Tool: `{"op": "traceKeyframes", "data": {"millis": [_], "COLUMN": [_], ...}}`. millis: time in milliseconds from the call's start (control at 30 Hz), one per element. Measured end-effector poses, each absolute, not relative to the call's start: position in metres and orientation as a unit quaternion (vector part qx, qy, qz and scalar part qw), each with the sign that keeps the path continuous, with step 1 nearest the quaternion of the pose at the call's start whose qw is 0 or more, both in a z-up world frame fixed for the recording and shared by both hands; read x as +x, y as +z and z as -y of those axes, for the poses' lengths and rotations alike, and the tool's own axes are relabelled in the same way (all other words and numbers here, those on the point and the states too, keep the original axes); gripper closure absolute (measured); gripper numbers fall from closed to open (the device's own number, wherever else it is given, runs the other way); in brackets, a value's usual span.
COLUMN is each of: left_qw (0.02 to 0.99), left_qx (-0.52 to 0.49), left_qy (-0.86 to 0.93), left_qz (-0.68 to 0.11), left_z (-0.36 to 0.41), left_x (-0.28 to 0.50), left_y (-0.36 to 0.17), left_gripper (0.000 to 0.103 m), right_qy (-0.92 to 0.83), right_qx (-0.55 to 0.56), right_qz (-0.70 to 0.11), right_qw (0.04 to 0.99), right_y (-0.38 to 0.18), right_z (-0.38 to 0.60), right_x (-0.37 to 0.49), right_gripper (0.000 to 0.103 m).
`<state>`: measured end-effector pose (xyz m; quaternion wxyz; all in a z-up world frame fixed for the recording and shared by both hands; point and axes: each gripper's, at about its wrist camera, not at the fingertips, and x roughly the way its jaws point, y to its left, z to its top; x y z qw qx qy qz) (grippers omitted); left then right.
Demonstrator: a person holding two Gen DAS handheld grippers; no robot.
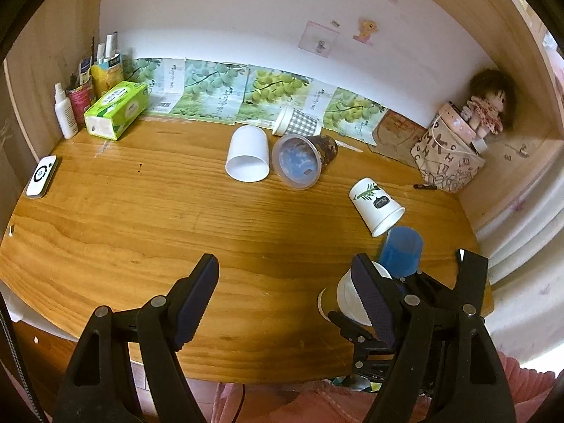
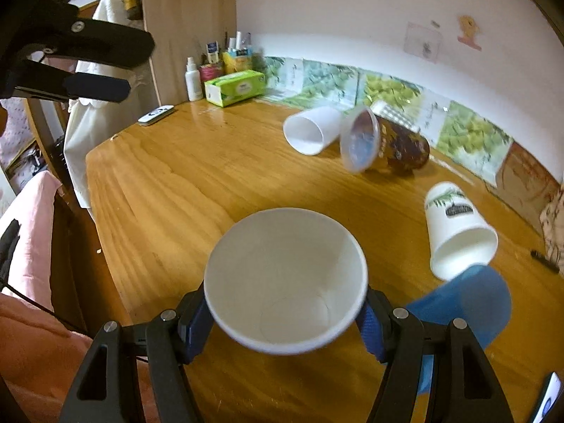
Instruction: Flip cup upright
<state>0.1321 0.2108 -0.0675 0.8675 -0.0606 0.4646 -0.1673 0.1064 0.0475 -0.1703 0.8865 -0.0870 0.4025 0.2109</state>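
Note:
My right gripper is shut on a plain white paper cup, held over the near table edge with its mouth toward the camera. In the left wrist view that cup shows behind my left gripper's right finger. My left gripper is open and empty above the wooden table; it also appears at top left in the right wrist view. Several cups lie on their sides: a white one, a clear brown-stained one, a leaf-print one, a blue one and a checked one.
A green tissue box, bottles and a white remote sit at the back left. A patterned bag with a doll stands at the back right. Fruit posters line the wall.

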Motion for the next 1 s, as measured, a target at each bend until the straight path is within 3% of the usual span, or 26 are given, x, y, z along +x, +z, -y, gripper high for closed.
{"op": "traceKeyframes", "data": {"millis": [133,267,367,633,1000], "left_qw": [0.867,0.863,0.858,0.868,0.901], "left_qx": [-0.055,-0.047,-0.039,-0.024,-0.029], "left_qy": [-0.172,-0.172,-0.164,-0.137,-0.101], "left_qz": [-0.464,-0.472,-0.485,-0.477,-0.422], "left_z": [-0.206,-0.201,-0.197,-0.187,-0.193], "left_x": [0.13,0.127,0.124,0.098,0.057], "left_y": [-0.066,-0.066,-0.067,-0.051,-0.017], "left_gripper": [0.022,0.021,0.018,0.018,0.018], "right_qy": [0.201,0.201,0.192,0.101,0.06], "right_qx": [-0.081,-0.053,-0.042,0.008,0.047], "right_qz": [-0.427,-0.444,-0.442,-0.468,-0.417], "right_qw": [0.878,0.872,0.875,0.878,0.906], "right_y": [-0.176,-0.172,-0.16,-0.12,-0.032], "right_z": [-0.043,-0.037,-0.032,-0.009,0.001], "right_x": [0.106,0.102,0.096,0.072,0.015], "right_gripper": [0.032,0.022,0.022,0.021,0.018]}}
